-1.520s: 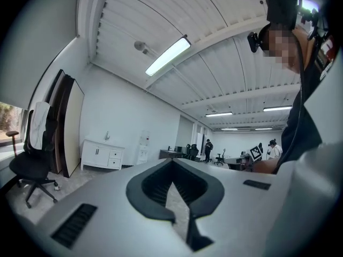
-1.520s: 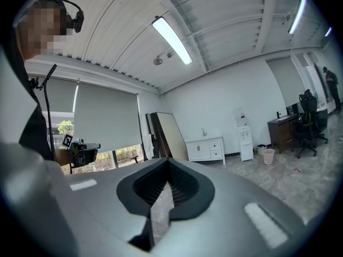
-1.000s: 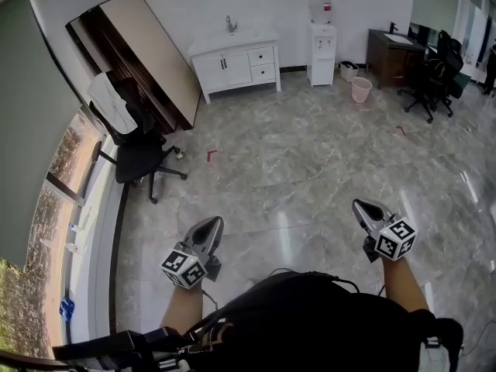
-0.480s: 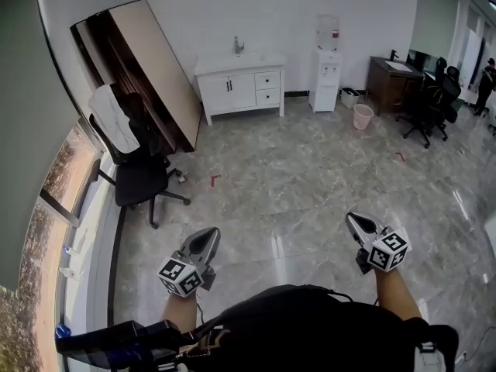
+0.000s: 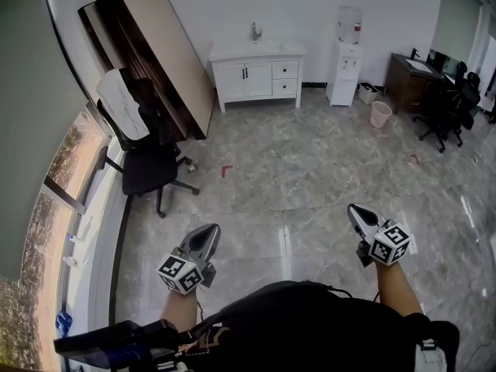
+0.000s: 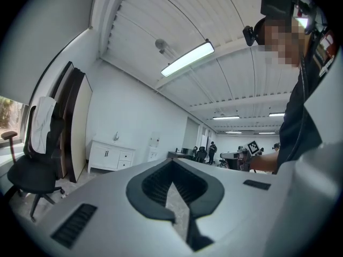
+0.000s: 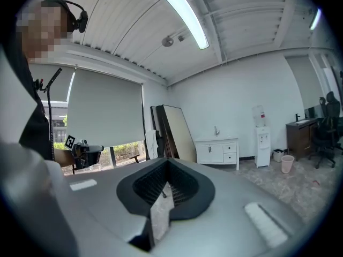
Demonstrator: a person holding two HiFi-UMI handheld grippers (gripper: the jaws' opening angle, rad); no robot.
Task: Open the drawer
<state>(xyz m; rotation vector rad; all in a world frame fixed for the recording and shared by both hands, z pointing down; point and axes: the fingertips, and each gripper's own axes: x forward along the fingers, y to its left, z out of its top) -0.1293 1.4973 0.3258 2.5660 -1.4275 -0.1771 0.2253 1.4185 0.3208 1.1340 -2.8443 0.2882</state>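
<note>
Closest to me, the left gripper (image 5: pixel 208 230) and the right gripper (image 5: pixel 355 210) are both held out level in front of the body. In each gripper view the ribbed pads meet at the tip with nothing between them – both are closed and empty, touching nothing.

Beyond them is only bare marble floor (image 5: pixel 310 169).

The white cabinet (image 5: pixel 260 72) stands well apart from both hands, straight ahead against the far wall, with a water dispenser (image 5: pixel 345 53) just to its right. Its two drawers (image 5: pixel 285 77) are stacked at its right end. Their fronts run side to side along the wall, so I judge the pull comes straight back toward me. They lie about midway between my two tips – neither hand is clearly nearer. I'd have to close that whole gap and part a pair of jaws before reaching for a handle.
</note>
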